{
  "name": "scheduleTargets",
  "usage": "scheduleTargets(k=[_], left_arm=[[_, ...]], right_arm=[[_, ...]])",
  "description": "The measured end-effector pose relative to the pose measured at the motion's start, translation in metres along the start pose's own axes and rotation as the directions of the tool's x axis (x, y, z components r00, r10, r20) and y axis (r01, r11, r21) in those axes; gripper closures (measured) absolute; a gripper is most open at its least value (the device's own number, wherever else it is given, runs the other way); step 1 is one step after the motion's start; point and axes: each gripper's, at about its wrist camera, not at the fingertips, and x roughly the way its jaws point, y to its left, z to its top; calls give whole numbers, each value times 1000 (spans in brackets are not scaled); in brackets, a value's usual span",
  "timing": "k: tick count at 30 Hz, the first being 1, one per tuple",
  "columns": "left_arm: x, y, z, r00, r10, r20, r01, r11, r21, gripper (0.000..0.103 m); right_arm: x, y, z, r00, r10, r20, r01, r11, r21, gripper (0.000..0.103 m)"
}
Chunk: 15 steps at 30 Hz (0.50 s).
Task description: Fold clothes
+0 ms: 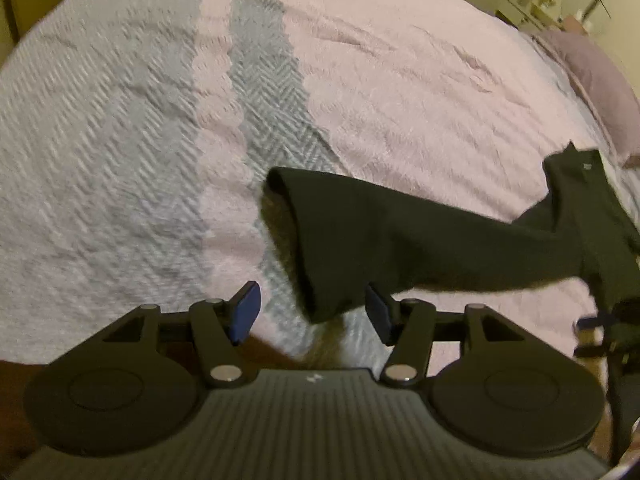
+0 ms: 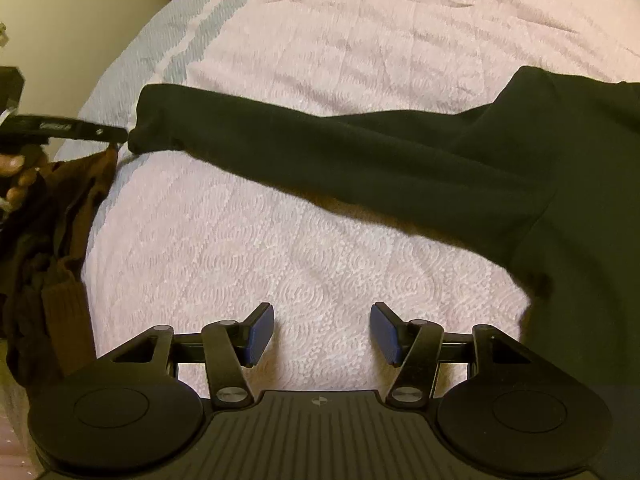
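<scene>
Laying-out step: a dark top [image 2: 440, 168] lies on the bed [image 2: 320, 260], one sleeve [image 1: 360, 232] stretched sideways. Left gripper [image 1: 312, 312], jaws spread, cuff between them unpinched. Right gripper [image 2: 322, 332], jaws spread, empty, near the sleeve. Next, probably: fold the sleeve inward.

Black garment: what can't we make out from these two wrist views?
- Black garment body: cut off by the right edge in both views; only the sleeve is whole.
- Sleeve cuff against the left gripper: contact with the pads unclear, motion blur.
- Brown clothes: cut off at the right wrist view's left edge.
</scene>
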Motion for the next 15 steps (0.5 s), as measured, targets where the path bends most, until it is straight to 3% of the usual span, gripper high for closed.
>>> scheduleTargets(k=[1,4,6,11,15], left_arm=[[6,-1,1,1000,-14,-18,13,1000,-14,62],[9,-8,2,999,-19,-40,18,1000,-19,96],[-4,-11,0,999,-32,-30,31,999,-22,99],[-85,-9,-21,993,-116,31,117,991,-58,103],[-97,-13,-59,989,-113,-90,112,994,-17,103]], right_arm=[[1,-1,-1,1000,-4,-3,4,1000,0,46],[-2,-4,-1,1000,-22,-5,22,1000,13,46],[-5,-7,-1,999,-33,-4,33,999,23,46],[-26,-13,1,999,-49,23,48,998,51,45],[-29,-19,-3,998,-55,6,54,993,102,45]])
